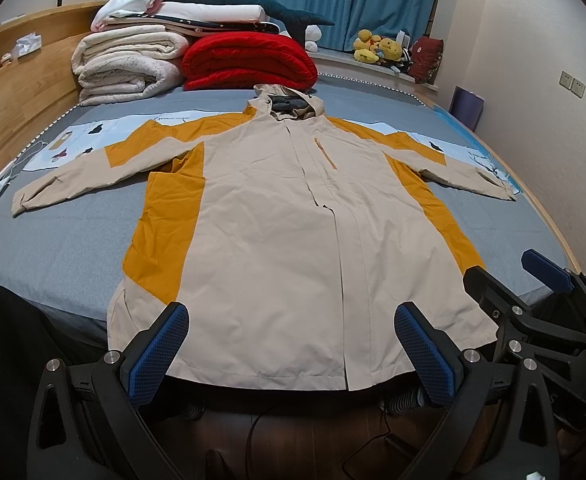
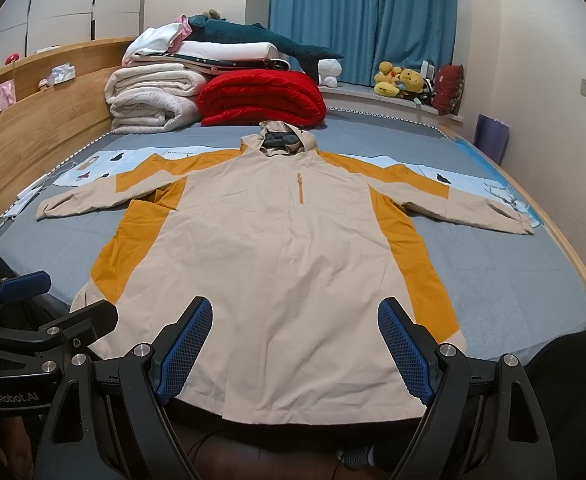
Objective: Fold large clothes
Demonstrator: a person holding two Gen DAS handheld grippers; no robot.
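Both our grippers open, side by side at the near edge of the bed

We hold our left gripper (image 1: 291, 350) with its two blue-padded fingers (image 1: 155, 354) spread wide apart, gripping nothing. Our right gripper (image 2: 295, 350) sits just beside it on the right, fingers (image 2: 407, 354) equally wide and free. Each shows at the edge of the other's view, both pointing forward at about the same height above the near edge.

Grey-sheeted bed (image 1: 73, 240) under spread jacket (image 1: 277, 240), folded blankets (image 1: 133, 60), red quilt (image 1: 249, 60)
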